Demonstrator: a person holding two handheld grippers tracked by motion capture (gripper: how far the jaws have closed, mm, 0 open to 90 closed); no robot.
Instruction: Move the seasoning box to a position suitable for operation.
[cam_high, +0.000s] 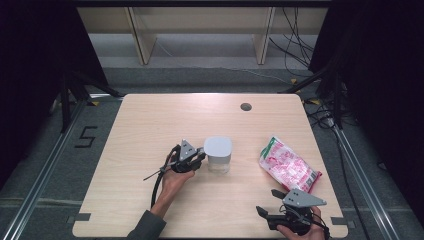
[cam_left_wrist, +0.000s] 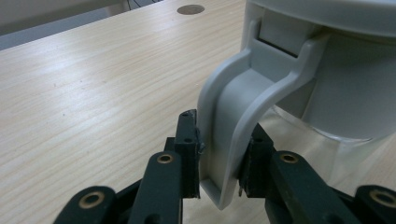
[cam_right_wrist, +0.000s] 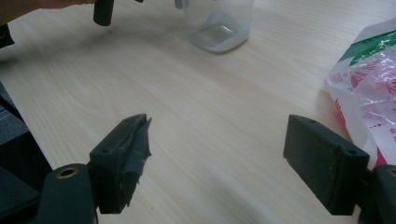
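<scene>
A clear plastic container (cam_high: 218, 159) with a grey lid (cam_high: 218, 146) stands upright near the middle of the wooden table (cam_high: 150, 125). My left gripper (cam_high: 201, 159) reaches it from the left. In the left gripper view that gripper (cam_left_wrist: 223, 135) is shut on the lid's grey side clasp (cam_left_wrist: 243, 93), with a pad pressing each side. My right gripper (cam_high: 266, 201) rests near the table's front right edge, jaws wide open and nothing between them (cam_right_wrist: 219, 140). A red, white and green snack bag (cam_high: 289, 165) lies flat just beyond it, to the right of the container (cam_right_wrist: 219, 23).
A round cable hole (cam_high: 245, 106) sits near the table's far edge. Wooden shelf legs (cam_high: 142, 40) and loose cables (cam_high: 300, 45) are on the floor beyond the table. A black cable (cam_high: 157, 182) trails back from the left gripper.
</scene>
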